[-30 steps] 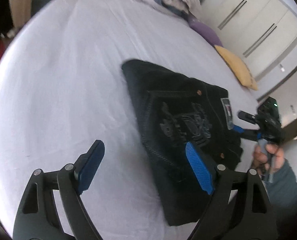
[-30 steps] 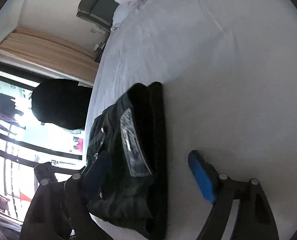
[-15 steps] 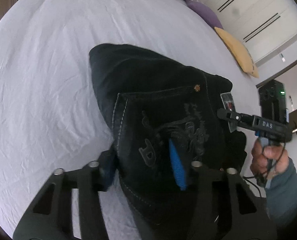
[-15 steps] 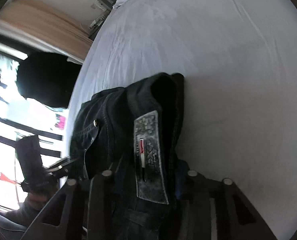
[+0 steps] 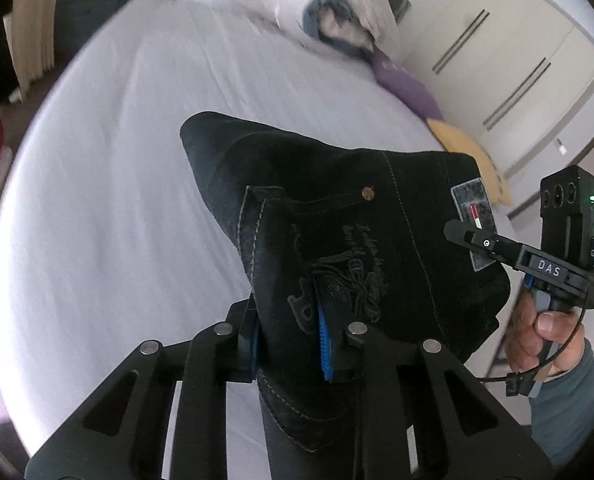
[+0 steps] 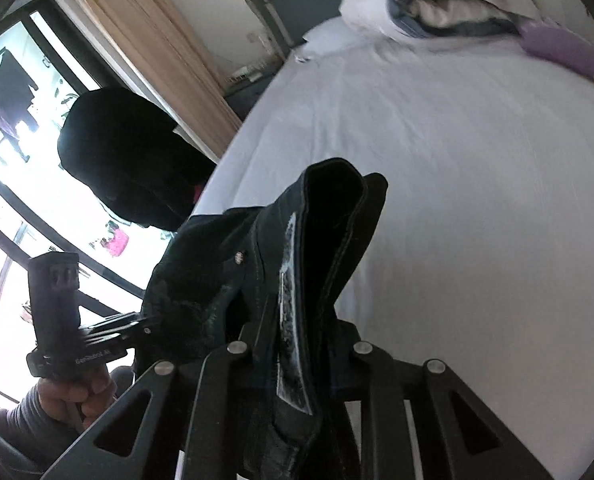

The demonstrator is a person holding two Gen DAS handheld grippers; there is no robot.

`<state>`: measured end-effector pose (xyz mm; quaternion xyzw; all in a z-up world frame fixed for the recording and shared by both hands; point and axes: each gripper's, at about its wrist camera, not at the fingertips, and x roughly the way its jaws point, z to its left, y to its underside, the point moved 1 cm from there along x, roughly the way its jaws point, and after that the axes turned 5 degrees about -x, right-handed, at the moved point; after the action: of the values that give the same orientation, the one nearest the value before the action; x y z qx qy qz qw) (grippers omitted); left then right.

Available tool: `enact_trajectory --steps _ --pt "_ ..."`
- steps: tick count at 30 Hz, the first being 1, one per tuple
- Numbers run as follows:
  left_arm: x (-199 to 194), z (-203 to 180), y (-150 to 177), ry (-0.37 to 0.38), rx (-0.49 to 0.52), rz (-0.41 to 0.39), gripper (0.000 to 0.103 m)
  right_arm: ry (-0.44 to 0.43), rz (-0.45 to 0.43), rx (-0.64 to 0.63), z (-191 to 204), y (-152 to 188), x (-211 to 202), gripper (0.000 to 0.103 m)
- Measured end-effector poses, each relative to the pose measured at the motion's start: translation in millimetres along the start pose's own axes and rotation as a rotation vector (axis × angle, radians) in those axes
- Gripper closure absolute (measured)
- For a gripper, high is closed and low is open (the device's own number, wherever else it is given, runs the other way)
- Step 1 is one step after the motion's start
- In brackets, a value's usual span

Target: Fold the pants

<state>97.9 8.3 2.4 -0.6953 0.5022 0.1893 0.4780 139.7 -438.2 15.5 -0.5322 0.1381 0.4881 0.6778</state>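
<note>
The folded black denim pants [image 5: 337, 208] are lifted off the white bed sheet [image 5: 109, 184]. My left gripper [image 5: 289, 340] is shut on the near edge of the pants by the embroidered back pocket. My right gripper [image 6: 297, 344] is shut on the waistband end with the grey label patch [image 6: 287, 320]. In the left wrist view the right gripper [image 5: 469, 240] shows at the right, held by a hand, gripping the pants by the label. In the right wrist view the left gripper [image 6: 137, 328] shows at the lower left, on the pants' other side.
Rumpled white bedding [image 5: 329, 12] lies at the head of the bed, with a purple pillow [image 5: 409, 88] and a yellow pillow [image 5: 465, 148] along the right edge. White wardrobe doors [image 5: 509, 48] stand beyond. A window with beige curtains [image 6: 157, 52] is on the other side.
Both grippers closed on the folded pants and raised them off the sheet. A second ago both were open and the pants lay flat on the bed.
</note>
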Motion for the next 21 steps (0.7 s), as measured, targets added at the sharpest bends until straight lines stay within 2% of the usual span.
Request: enact_trajectory --steps 3,6,10,12,14,16,17,18,19,21 --pt "-2.2 13.8 -32.0 -0.066 0.039 -0.038 0.083 -0.030 -0.005 0.015 -0.9 -33.6 33.7 0.082" --pt "2.2 40.8 -53.6 -0.113 0.030 -0.041 0.083 -0.059 0.009 0.033 -4.5 -57.4 77.8 0.082" --pt "26.6 80.0 -69.2 -0.143 0.001 -0.008 0.083 -0.061 0.061 0.043 -9.7 -67.6 126.2 0.082" --pt "54.0 94.6 -69.1 -0.161 -0.009 0.031 0.082 -0.056 0.093 0.049 -15.3 -64.9 145.1 0.082" --pt "68.5 105.5 -69.4 -0.175 -0.007 0.046 0.075 -0.042 0.111 0.062 -23.8 -58.0 159.7 0.081" --pt "75.8 113.6 -66.4 -0.196 -0.015 0.032 0.053 -0.049 0.104 0.089 -34.6 -52.8 167.8 0.075" --pt "77.5 117.6 -65.6 -0.207 -0.019 0.023 0.048 -0.051 0.102 0.105 -40.9 -49.4 170.4 0.064" --pt "80.5 121.2 -64.8 -0.223 -0.024 0.013 0.033 -0.049 0.103 0.122 -48.8 -44.6 173.7 0.057" --pt "82.2 125.7 -64.7 -0.229 -0.033 -0.005 0.025 -0.069 0.087 0.134 -55.5 -40.0 174.7 0.057" --pt "81.8 134.2 -61.8 -0.204 -0.040 -0.035 0.024 -0.109 0.053 0.149 -59.8 -32.8 171.7 0.054"
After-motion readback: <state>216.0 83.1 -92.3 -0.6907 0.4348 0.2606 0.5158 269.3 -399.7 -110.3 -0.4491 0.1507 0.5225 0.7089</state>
